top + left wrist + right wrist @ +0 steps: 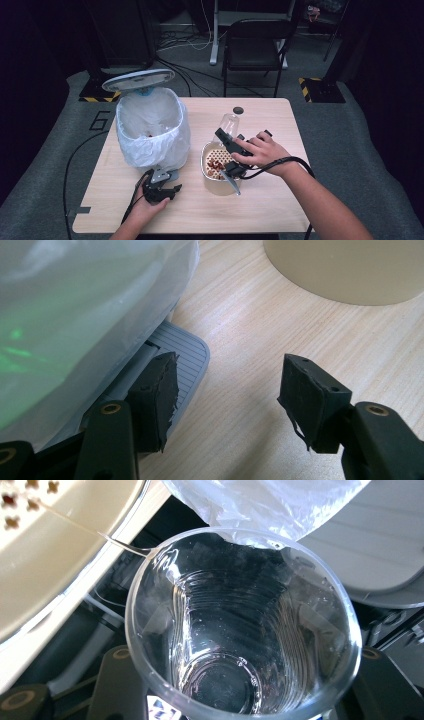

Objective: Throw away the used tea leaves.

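Right fingers (115,680) clamped on clear plastic cup (240,630), tilted right of pedal bin (150,130). Left fingers (155,390) apart, empty, 1 over bin's pedal (187,352). Risks: slipping off pedal, lid (138,79) dropping; squeezing harder, cup buckling.

The high view is dim around its edges: the room beyond sinks into near black, while the desk (260,200) is lit evenly from above and casts soft, short shadows. It is slightly grainy. The left gripper view is bright, with a green glint on the bin liner (75,315). In the right gripper view, glare streaks the clear cup (240,630), close and soft-focused.
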Demonstrator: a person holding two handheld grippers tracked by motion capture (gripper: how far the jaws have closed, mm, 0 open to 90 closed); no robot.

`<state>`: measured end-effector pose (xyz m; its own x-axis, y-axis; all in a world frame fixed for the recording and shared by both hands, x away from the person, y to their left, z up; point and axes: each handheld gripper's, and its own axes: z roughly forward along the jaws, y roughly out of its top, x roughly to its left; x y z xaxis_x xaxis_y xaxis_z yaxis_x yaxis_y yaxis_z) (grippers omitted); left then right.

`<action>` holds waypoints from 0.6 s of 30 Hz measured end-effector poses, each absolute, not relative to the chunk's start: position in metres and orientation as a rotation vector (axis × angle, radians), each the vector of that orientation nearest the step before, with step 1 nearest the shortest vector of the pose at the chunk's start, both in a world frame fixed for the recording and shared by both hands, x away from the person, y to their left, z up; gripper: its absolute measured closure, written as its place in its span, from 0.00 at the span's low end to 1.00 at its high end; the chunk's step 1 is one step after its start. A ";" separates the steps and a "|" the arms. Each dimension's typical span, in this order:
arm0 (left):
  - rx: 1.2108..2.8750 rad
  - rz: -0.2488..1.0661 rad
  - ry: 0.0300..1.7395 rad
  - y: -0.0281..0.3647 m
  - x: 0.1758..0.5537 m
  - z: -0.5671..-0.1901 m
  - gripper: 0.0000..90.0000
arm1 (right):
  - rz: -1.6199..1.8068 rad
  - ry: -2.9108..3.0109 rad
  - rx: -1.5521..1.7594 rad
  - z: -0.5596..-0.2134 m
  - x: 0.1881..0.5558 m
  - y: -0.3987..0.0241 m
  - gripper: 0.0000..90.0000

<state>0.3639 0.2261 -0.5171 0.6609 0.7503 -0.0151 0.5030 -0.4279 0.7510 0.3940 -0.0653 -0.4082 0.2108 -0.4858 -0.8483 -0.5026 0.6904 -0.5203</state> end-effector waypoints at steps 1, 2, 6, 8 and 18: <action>2.118 0.418 0.966 0.226 0.364 -0.517 0.45 | 0.014 1.415 -0.886 -0.408 0.394 -0.065 0.49; 2.118 0.415 0.967 0.226 0.364 -0.517 0.45 | -0.045 1.388 -0.953 -0.407 0.394 -0.064 0.49; 2.117 0.414 0.967 0.226 0.364 -0.517 0.45 | -0.040 1.383 -0.934 -0.410 0.393 -0.065 0.49; 2.119 0.416 0.965 0.226 0.364 -0.517 0.45 | -0.039 1.381 -0.930 -0.409 0.392 -0.065 0.49; 2.115 0.414 0.970 0.226 0.364 -0.517 0.45 | -0.035 1.378 -0.925 -0.410 0.392 -0.066 0.49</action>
<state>0.3637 0.2259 -0.5171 0.6588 0.7520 -0.0196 0.5062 -0.4239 0.7510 0.3919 -0.0655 -0.4104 0.2487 -0.5250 -0.8139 -0.4829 0.6613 -0.5741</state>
